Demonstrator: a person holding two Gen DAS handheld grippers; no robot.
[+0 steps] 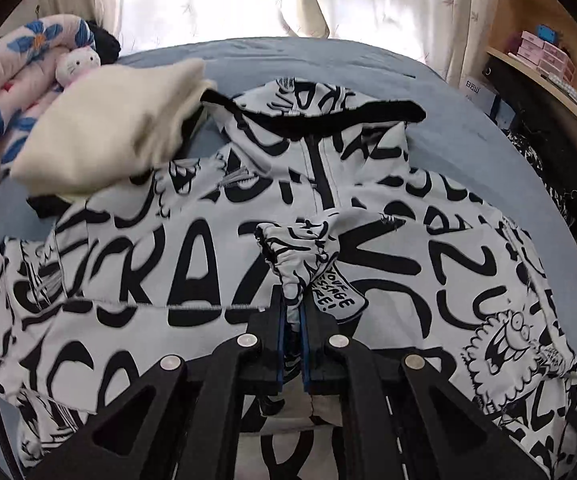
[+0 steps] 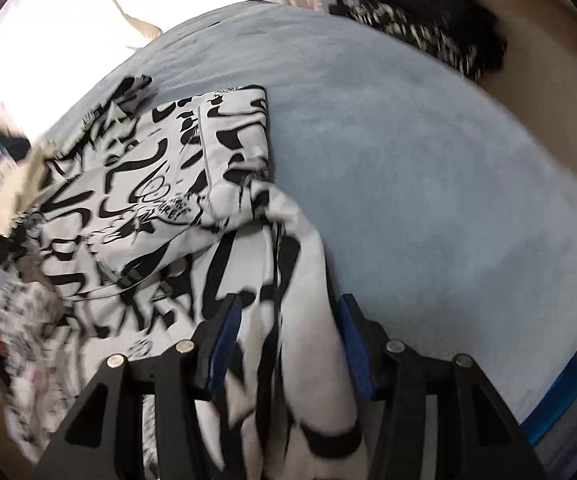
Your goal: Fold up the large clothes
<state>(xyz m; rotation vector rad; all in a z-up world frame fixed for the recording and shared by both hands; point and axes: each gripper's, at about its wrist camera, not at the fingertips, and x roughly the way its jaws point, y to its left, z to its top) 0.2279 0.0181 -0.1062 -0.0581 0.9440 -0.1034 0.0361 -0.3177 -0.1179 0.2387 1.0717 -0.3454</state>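
A large white jacket with black graffiti print (image 1: 208, 248) lies spread on the blue bed, its black-edged hood at the far end. My left gripper (image 1: 293, 312) is shut on a gathered sleeve cuff (image 1: 296, 256) and holds it over the jacket's middle. In the right wrist view the jacket (image 2: 148, 200) lies to the left, partly folded. My right gripper (image 2: 288, 320) is open, its jaws wide apart on either side of a raised fold of the jacket (image 2: 288, 280) that runs between them.
A folded cream garment (image 1: 108, 136) overlaps the jacket's far left. A floral quilt (image 1: 8, 92) and a small plush cat (image 1: 76, 65) lie beyond it. The blue bedsheet (image 2: 428, 180) stretches right. A dark clothes pile (image 1: 560, 176) and wooden shelves (image 1: 548, 60) stand at the right edge.
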